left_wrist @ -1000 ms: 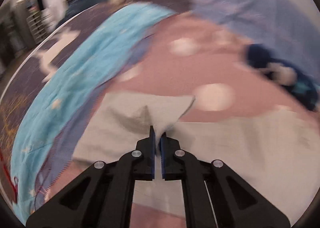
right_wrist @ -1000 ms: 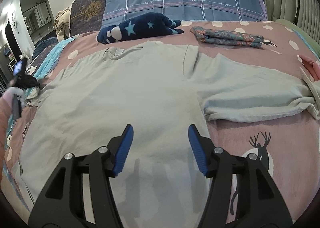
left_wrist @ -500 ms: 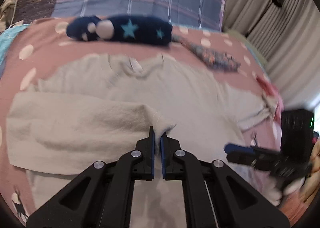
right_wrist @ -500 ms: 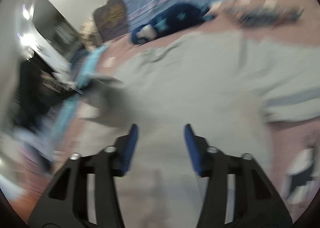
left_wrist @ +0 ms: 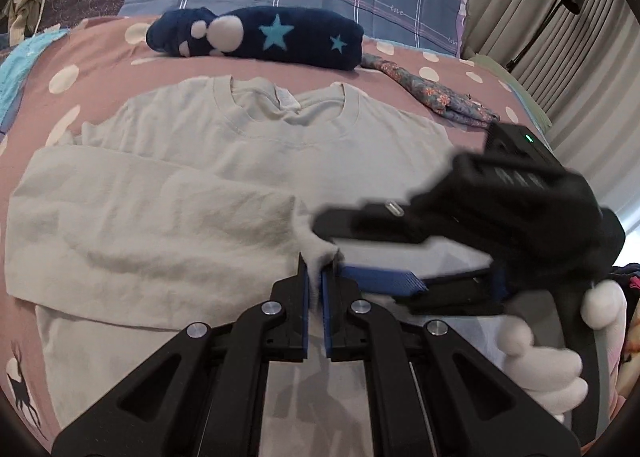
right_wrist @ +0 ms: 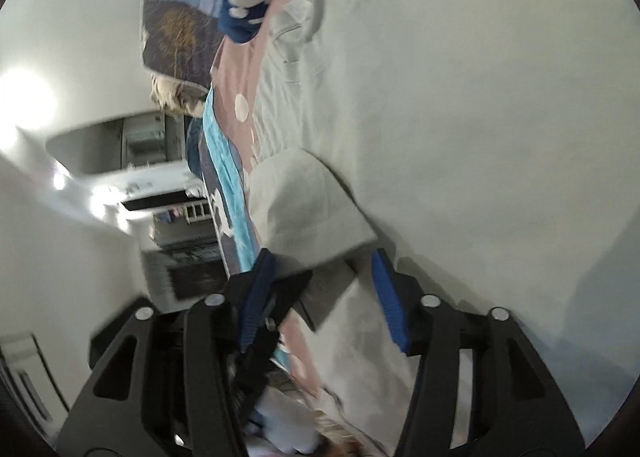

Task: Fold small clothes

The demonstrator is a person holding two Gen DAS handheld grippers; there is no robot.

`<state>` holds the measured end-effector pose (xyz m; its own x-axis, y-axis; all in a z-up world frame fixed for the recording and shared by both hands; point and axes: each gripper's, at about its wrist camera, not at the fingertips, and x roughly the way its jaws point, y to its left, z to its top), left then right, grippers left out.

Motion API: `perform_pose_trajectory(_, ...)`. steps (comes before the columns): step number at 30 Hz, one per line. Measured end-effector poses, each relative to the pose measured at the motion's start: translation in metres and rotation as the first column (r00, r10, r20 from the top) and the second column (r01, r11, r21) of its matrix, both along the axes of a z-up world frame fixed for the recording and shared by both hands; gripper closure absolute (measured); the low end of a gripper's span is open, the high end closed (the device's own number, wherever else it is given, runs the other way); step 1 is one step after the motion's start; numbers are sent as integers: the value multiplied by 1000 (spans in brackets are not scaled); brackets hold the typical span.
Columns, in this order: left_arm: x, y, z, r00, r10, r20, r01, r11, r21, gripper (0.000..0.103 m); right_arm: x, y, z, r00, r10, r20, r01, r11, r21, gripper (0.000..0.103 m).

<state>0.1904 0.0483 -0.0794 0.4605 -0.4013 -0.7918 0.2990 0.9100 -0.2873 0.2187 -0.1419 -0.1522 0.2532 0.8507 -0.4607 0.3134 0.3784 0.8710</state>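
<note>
Item: one pale long-sleeved shirt, laid face up on the bed, collar toward the pillows, hem toward us. Its long axis runs away from us, collar to hem. One sleeve is drawn across the chest, so that it lies crosswise to that axis.

Item: left claw, pressed together on the cuff end of that sleeve; we see a tuft of cloth standing up from between its blue pads. The cuff sits at about the shirt's midline, directly ahead of the claw tips.

Item: right claw, seen in the left wrist view coming in from the right, rolled on its side, a gloved hand behind it. Its jaws have just been opening. In its own view the right claw stands spread with the sleeve's edge lying between the fingers; we see no pad pressing on the cloth. Its lower finger lies just beside the left claw's tip.

Item: dark blue starred cushion and a folded floral cloth, both beyond the collar, well apart from the work.

Judgement: we take the step in hand to be settling the sleeve across the body. The left claw is the nearer, already holding; the right is placed to take the same cuff.
</note>
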Motion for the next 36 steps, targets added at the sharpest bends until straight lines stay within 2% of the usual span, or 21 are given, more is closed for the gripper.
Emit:
perform_pose_trajectory(3,-1,-5,-4,1000,0,1,0,1000,3,98,10,5,-6,998,-39,-41,39,999,-8,46)
perform_pose_trajectory(5,-1,-10,-5,1000,-4,5,4,1000,8,98,14,11,-13,994,-38,-100,44,998,52,47)
perform_pose_trajectory(6,-2,-13,-5,1000,-6,18,5,1000,22,98,15,14,-14,995,-35,-94,39,998,46,65)
perform_pose_trajectory(7,-2,-15,-4,1000,-14,18,14,1000,18,98,18,17,-9,998,-27,-65,28,1000,4,82)
perform_pose_trajectory(8,-2,-17,-3,1000,-20,17,20,1000,10,98,21,16,-3,1000,-23,-18,22,998,-66,92)
perform_pose_trajectory(9,-2,-20,-1,999,-25,23,25,1000,7,98,26,16,12,997,-8,76,20,988,-156,95)
perform_pose_trajectory(11,-2,-26,6,998,-38,44,38,999,-5,98,30,17,34,983,29,184,24,960,-280,96)
perform_pose_trajectory(13,-1,-38,16,996,-61,68,63,997,-34,98,29,18,62,947,93,307,43,911,-410,96)
perform_pose_trajectory(14,0,-45,22,994,-75,77,79,996,-49,98,25,18,78,917,145,371,57,874,-482,96)
perform_pose_trajectory(17,0,-65,30,990,-112,84,120,988,-97,98,17,9,102,864,223,452,109,792,-600,96)
perform_pose_trajectory(21,0,-90,27,986,-143,90,153,982,-111,97,22,-29,106,855,200,479,188,740,-646,95)
perform_pose_trajectory(23,0,-89,23,988,-138,66,144,983,-110,90,24,-49,100,851,196,487,271,631,-727,92)
perform_pose_trajectory(25,-8,-70,23,991,-107,76,115,987,-111,69,27,-63,92,868,202,453,279,557,-783,76)
perform_pose_trajectory(26,-12,-57,24,992,-82,94,91,991,-98,67,28,-76,82,888,192,417,253,552,-794,70)
perform_pose_trajectory(27,-17,-37,24,992,-42,119,51,996,-70,64,23,-86,75,898,172,405,244,571,-784,62)
perform_pose_trajectory(29,-25,7,21,988,54,143,-51,998,-24,62,15,-101,64,909,144,392,225,622,-750,61)
perform_pose_trajectory(31,-28,53,15,978,162,134,-162,987,-12,61,4,-108,55,914,147,378,193,662,-724,58)
perform_pose_trajectory(32,-30,77,12,967,221,129,-222,975,-6,61,-2,-110,51,915,155,373,180,671,-719,55)
perform_pose_trajectory(34,-34,122,4,927,349,134,-358,933,46,60,-10,-109,44,918,181,353,149,668,-729,51)
perform_pose_trajectory(36,-36,157,-5,896,421,139,-434,897,84,59,-11,-100,37,921,200,335,124,663,-738,46)
